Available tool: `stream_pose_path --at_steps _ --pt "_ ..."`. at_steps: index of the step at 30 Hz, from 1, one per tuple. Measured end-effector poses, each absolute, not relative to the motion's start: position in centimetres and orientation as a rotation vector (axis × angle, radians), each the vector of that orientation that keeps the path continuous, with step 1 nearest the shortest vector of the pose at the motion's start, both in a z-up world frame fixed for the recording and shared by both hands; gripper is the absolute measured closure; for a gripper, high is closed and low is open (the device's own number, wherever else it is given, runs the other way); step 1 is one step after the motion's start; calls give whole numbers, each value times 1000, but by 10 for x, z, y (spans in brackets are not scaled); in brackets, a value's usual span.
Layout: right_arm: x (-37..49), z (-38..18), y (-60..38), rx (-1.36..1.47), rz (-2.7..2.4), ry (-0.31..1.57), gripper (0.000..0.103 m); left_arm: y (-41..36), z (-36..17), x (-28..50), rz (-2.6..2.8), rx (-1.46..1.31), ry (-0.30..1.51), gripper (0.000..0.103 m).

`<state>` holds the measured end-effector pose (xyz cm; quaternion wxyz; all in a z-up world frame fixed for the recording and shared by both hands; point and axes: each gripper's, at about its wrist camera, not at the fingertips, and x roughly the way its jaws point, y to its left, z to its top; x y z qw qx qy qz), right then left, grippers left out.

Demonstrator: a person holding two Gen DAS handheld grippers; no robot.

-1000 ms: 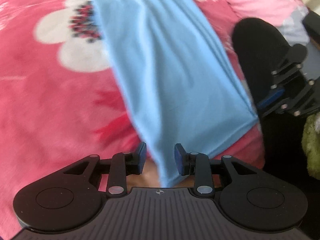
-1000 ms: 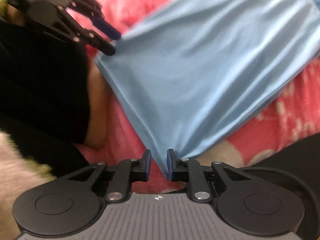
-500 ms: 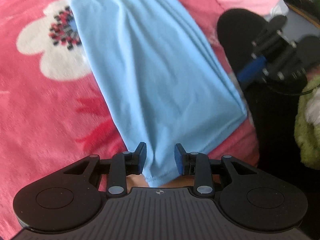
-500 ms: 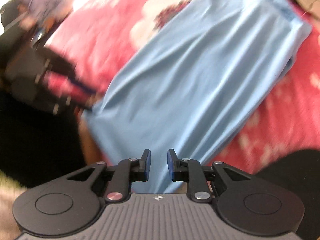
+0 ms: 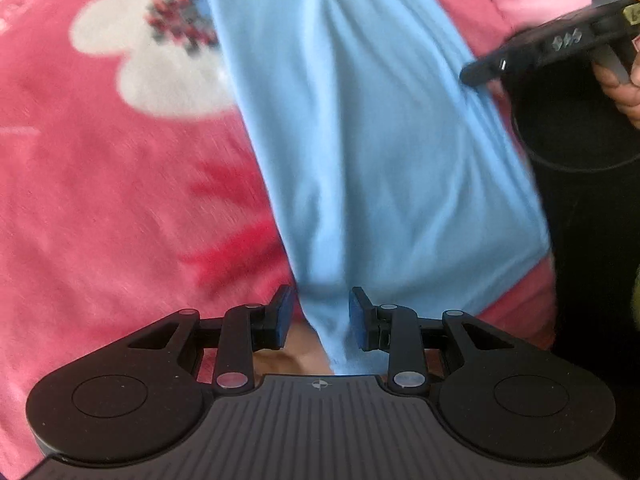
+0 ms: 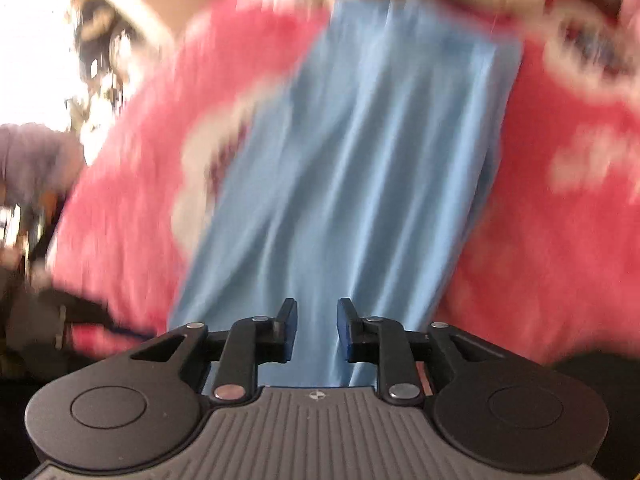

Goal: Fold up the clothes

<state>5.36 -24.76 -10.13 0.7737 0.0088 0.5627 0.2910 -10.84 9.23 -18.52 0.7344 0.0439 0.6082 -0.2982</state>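
left wrist view. the left gripper (image 5: 320,318) fills the bottom of the frame. its jaws stand apart, and a narrow tail of the blue garment (image 5: 372,152) runs down between them toward the gripper body. the cloth touches the right pad or lies very near it; a gap shows on the left side. whether the pads actually pinch the cloth cannot be told. the garment spreads from the lower centre to the top centre of the frame, lying on the pink blanket (image 5: 120,200). the right gripper (image 5: 540,50) appears at the upper right, just above the garment's right edge.

procedure, judged from this view: the step in hand looks like carrying the near edge forward for a fold. keep both near corners level and the edge taut between them, so that the fold line forms straight.

right wrist view. this frame is heavily blurred. the right gripper (image 6: 317,328) sits at the bottom centre with its jaws apart. the blue garment (image 6: 360,160) passes between and under them and extends to the top centre of the frame, over the pink blanket (image 6: 540,240). a firm pinch is not visible, so the hold cannot be told.

procedure: confirm a secure hold on the edge before lifting. lay the near edge onto the far edge squarely.
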Motion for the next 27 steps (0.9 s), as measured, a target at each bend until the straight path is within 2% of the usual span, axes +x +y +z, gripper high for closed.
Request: stream_pose_path --at_steps 2,7,11,15,16,18,20,27 --pt "79 -96 -248 -22 582 1088 60 94 -172 -96 -645 72 1300 73" --pt "145 -97 -248 -81 496 817 53 71 -165 -60 -601 13 1208 73" --pt "182 -129 -209 -194 500 735 51 39 -187 -42 -513 -42 1186 73" --pt "208 -150 -190 -323 500 699 51 36 -175 -33 -498 -59 1140 73" --pt "214 -153 -188 -343 490 695 52 36 -173 -28 -502 -69 1133 73" --pt "227 -158 -195 -288 487 732 65 36 -171 -20 -509 -88 1119 73" --pt "240 -162 -205 -206 487 777 98 32 -172 -17 -517 -96 1108 72" --pt "271 -171 -267 175 344 791 99 25 -185 -1 -544 -104 1131 72"
